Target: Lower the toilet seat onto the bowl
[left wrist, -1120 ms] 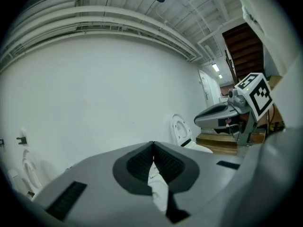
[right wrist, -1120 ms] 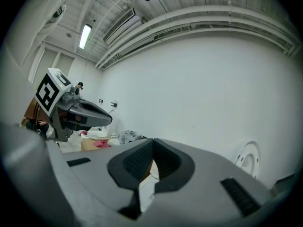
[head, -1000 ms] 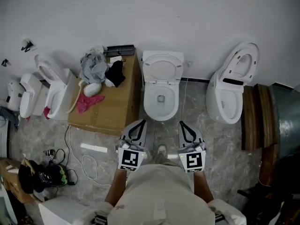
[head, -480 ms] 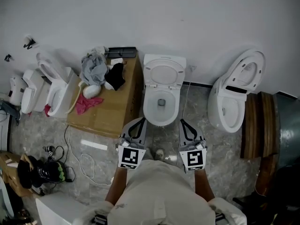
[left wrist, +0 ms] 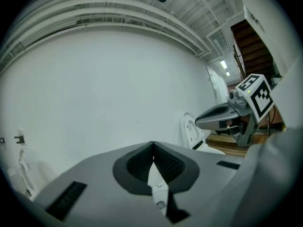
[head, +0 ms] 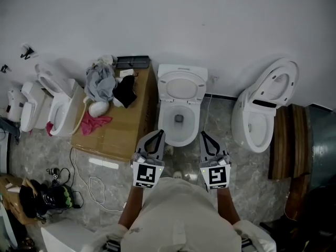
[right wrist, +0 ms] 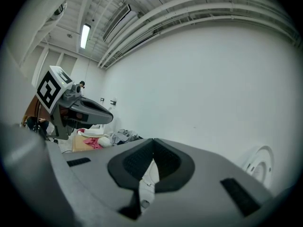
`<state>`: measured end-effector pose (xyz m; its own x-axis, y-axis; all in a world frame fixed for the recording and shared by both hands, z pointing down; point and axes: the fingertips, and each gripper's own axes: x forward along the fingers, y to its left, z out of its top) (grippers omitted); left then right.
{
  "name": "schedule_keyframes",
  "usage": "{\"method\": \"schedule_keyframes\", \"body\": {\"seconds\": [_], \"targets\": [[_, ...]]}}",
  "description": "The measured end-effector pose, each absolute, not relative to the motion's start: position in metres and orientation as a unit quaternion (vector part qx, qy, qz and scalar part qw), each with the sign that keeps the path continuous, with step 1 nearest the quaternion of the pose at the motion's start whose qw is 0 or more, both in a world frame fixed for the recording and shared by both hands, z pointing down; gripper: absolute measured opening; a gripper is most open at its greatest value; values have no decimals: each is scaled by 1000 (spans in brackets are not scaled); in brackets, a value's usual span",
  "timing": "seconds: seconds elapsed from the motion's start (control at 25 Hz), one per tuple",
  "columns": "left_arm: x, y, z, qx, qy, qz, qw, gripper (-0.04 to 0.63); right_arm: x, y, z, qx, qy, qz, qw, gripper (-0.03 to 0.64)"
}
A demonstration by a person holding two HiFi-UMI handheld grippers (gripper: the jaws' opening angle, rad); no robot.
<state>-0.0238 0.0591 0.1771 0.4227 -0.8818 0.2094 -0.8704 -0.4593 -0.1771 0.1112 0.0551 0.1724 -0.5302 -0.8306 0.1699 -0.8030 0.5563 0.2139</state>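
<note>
1. Wall [head: 168, 20], plain white, fills the far side ahead of both tongs, and a grey marbled floor [head: 105, 156] lies under them.
2. A flat cardboard box [head: 123, 122] sits ahead and to the left of the left tongs [head: 158, 133], just beside the middle toilet.
3. The middle toilet stands straight ahead, in line with the gap between the two tongs. Its bowl [head: 178, 125] lies uncovered just past their tips.
4. The toilet seat [head: 179, 85] is raised. It leans back toward the wall on the far side of the bowl, off the rim and apart from both tongs.
5. Another toilet [head: 257, 114], its lid up, stands ahead and to the right of the right tongs [head: 202, 134]. More white toilets [head: 58, 101] stand well to the left of the left tongs.
6. The left tongs have their jaws pressed together with nothing between them. The right tongs are the same. The two are held side by side and both point at the bowl.
7. A heap of clothes [head: 102, 80] and a pink cloth [head: 94, 124] lie on the box, off to the left of the left tongs.
</note>
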Motion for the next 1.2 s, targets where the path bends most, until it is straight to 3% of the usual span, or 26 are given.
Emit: {"method": "schedule_keyframes", "body": {"seconds": [1.2], "targets": [[-62, -180, 236, -882, 453, -130, -6, 14, 70, -169, 226, 520, -838, -9, 165, 8]]}}
